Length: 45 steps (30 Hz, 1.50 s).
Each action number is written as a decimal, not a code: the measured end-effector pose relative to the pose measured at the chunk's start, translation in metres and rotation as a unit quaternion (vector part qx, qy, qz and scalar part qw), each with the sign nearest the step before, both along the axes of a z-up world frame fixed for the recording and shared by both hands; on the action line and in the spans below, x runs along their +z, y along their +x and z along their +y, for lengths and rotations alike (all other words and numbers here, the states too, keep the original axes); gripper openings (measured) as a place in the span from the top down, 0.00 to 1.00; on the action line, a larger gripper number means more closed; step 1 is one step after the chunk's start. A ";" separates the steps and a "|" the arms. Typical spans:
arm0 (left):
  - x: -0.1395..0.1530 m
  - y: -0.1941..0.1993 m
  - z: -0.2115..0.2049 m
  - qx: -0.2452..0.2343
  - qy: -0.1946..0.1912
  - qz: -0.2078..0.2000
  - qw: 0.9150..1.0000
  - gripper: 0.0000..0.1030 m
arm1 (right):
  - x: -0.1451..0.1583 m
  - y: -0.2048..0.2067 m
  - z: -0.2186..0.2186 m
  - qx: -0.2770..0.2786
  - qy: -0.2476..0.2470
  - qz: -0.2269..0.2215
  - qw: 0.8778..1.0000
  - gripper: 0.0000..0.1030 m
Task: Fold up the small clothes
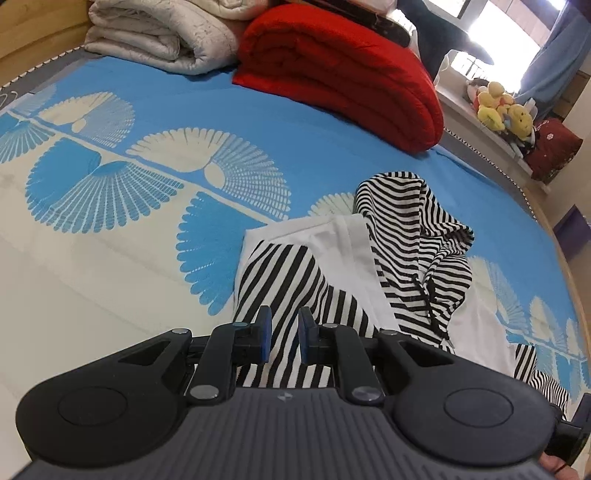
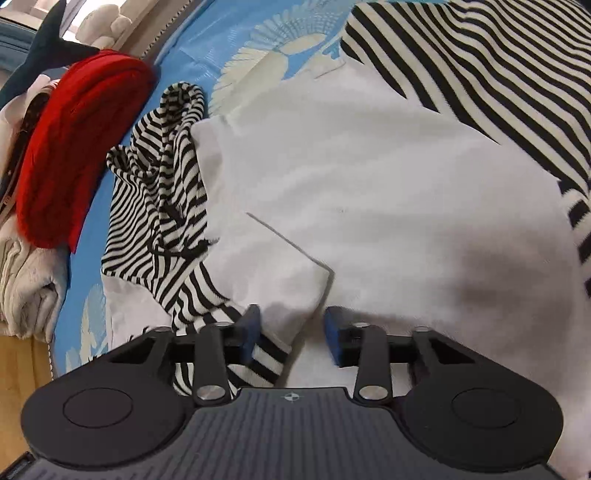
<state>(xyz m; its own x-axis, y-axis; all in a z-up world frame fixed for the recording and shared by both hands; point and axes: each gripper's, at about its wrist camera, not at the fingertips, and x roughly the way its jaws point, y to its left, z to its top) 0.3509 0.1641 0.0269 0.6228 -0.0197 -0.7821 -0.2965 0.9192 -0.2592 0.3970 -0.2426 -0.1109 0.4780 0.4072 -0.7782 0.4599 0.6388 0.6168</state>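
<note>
L wrist view, left to right: folded cream quilt [image 1: 162,33] at the bed's far edge, red blanket [image 1: 340,74] just beside it, plush toys [image 1: 502,107] on a ledge past the bed. Blue fan-print bedsheet [image 1: 147,177] under everything. Hooded garment [image 1: 369,258], white w/ black stripes, lies on the sheet toward the right, hood [image 1: 417,206] crumpled at its far end. Left gripper [image 1: 285,338] over a striped sleeve [image 1: 295,291], jaws apart w/ a narrow gap, holding nothing.

R wrist view: red blanket at left, hood beside it, white body panel centre. Right gripper [image 2: 291,332] open wide, low over the white fabric; left pad [image 2: 249,332] near a striped cuff [image 2: 258,362].
</note>
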 end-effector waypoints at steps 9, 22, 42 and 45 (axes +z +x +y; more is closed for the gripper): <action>-0.014 0.002 0.007 -0.015 -0.027 0.029 0.999 0.86 | 0.087 -0.039 0.000 -0.074 -0.082 -0.210 0.971 0.98; -0.069 0.000 -0.020 -0.068 -0.045 0.115 0.990 0.86 | 0.053 -0.039 -0.038 -0.098 -0.107 -0.070 0.987 0.93; -0.047 0.001 -0.063 -0.105 0.044 0.111 0.987 0.72 | 0.038 -0.022 -0.073 -0.041 -0.083 0.008 0.996 0.65; -0.032 0.000 -0.083 -0.121 0.046 0.093 0.987 0.69 | 0.052 -0.018 -0.097 -0.046 -0.114 -0.029 0.992 0.62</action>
